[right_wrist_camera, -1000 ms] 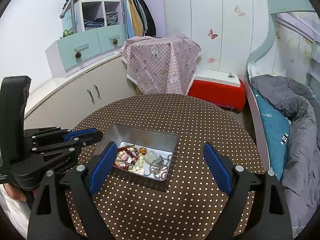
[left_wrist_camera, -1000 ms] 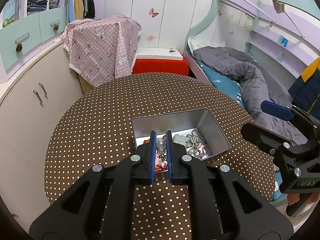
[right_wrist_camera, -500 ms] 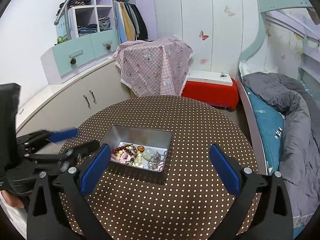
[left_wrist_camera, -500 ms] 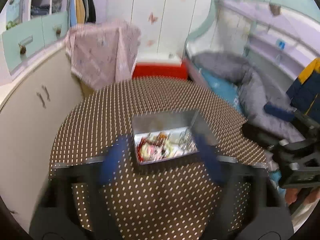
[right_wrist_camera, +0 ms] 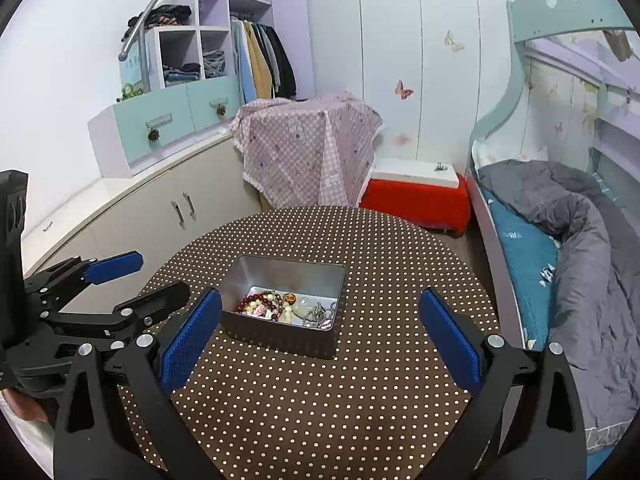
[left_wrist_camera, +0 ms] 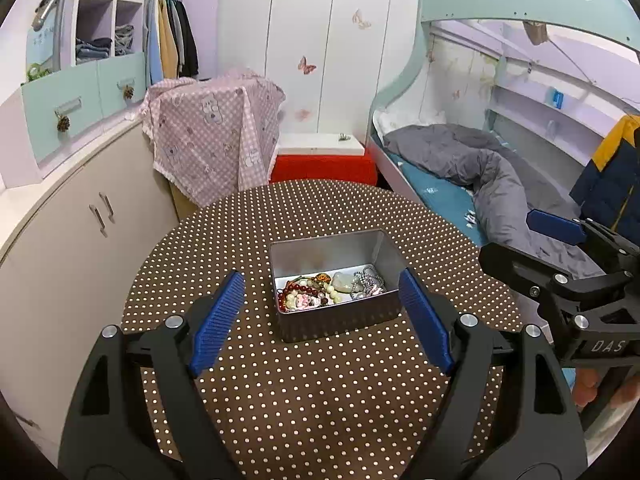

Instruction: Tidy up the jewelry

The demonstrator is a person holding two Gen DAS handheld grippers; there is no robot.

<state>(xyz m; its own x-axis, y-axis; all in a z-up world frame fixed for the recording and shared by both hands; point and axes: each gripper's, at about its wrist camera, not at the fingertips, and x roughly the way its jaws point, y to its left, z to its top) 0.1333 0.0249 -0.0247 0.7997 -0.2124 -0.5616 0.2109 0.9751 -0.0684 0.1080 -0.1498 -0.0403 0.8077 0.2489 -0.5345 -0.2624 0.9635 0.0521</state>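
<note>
Fingers of the left gripper [left_wrist_camera: 322, 316] stand wide apart with nothing between the blue pads [left_wrist_camera: 218, 320]; they hang above the table, on the near side of the tin [left_wrist_camera: 336, 320], and do not touch it; the right gripper [right_wrist_camera: 320, 336] is also released, its pads spread as wide and empty, the tin lying in front of the gap between them. In the left wrist view the right gripper appears at the right edge, beside the table, with part of a hand [left_wrist_camera: 600, 390] under it; in the right wrist view the left gripper shows at the left edge.

The tin is a rectangular metal box without lid, near the middle of the round table [left_wrist_camera: 320, 392]; the jewelry [left_wrist_camera: 330, 288] lies on its bottom in one heap: dark red beads, pale round beads, a pink piece, a silver chain; single pieces are too small to tell further. Nothing stands between the grippers and the tin.

The table wears a brown cloth with white dots; behind it are a pink checked cloth [left_wrist_camera: 212, 136] draped over some furniture, a red box with white top [left_wrist_camera: 322, 160], a low cabinet [left_wrist_camera: 60, 260] at left with turquoise drawers above; a bed with grey blanket [left_wrist_camera: 480, 168] is at right; white wardrobe doors with butterflies close the room.
</note>
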